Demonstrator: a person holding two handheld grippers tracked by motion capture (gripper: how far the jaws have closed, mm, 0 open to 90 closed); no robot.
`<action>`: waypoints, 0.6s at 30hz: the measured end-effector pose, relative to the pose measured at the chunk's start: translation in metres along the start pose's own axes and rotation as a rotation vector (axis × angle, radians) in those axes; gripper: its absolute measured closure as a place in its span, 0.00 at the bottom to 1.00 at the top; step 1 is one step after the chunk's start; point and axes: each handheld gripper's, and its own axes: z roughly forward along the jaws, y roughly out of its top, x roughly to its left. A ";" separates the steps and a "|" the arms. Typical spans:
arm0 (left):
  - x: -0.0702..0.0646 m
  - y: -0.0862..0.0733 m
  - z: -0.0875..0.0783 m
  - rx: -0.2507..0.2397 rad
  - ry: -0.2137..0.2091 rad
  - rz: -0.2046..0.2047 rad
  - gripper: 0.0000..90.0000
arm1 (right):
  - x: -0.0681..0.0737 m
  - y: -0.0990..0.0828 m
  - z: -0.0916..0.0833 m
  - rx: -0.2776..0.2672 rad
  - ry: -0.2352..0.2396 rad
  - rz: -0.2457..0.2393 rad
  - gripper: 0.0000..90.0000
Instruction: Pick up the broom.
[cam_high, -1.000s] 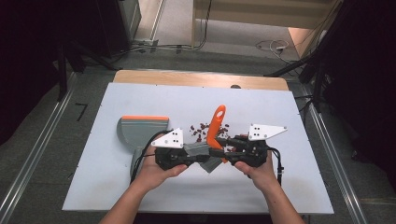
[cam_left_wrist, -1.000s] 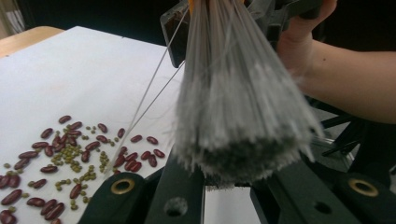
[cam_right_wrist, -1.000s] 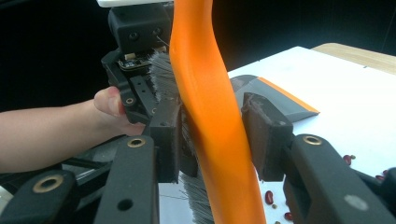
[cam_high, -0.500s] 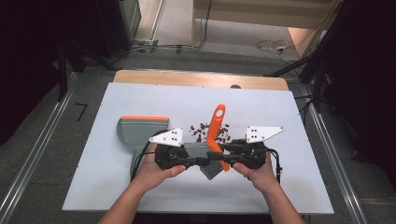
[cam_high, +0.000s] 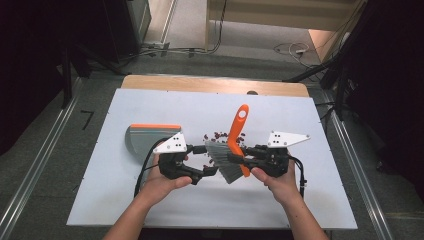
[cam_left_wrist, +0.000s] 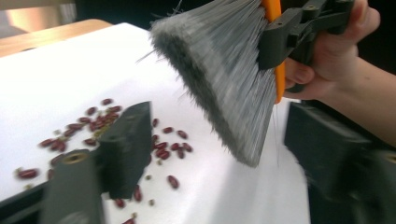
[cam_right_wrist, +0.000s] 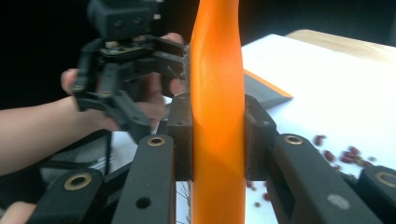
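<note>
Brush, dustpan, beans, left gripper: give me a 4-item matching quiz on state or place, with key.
Column 1:
1 brush
2 dustpan
3 beans
4 left gripper

Column 2:
A open, nothing between its fingers
B scattered loose on the white table top
C clamped by the handle in the right gripper
D lying on the table at the person's left, untouched

Pairs: 1-C, 2-D, 3-B, 4-A

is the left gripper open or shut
Open. In its own view the left gripper has its two black jaws standing wide apart with nothing between them, the brush hanging beyond and beans on the table.
</note>
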 end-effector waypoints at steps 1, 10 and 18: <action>0.001 -0.001 -0.001 -0.002 0.005 -0.009 0.17 | -0.001 0.000 -0.001 0.001 -0.019 0.000 0.76; 0.002 -0.006 -0.007 -0.004 0.023 -0.019 0.00 | -0.010 -0.001 -0.010 -0.003 -0.161 0.055 0.76; 0.004 -0.013 -0.015 -0.009 0.045 -0.017 0.00 | -0.018 -0.003 -0.018 -0.008 -0.253 0.070 0.76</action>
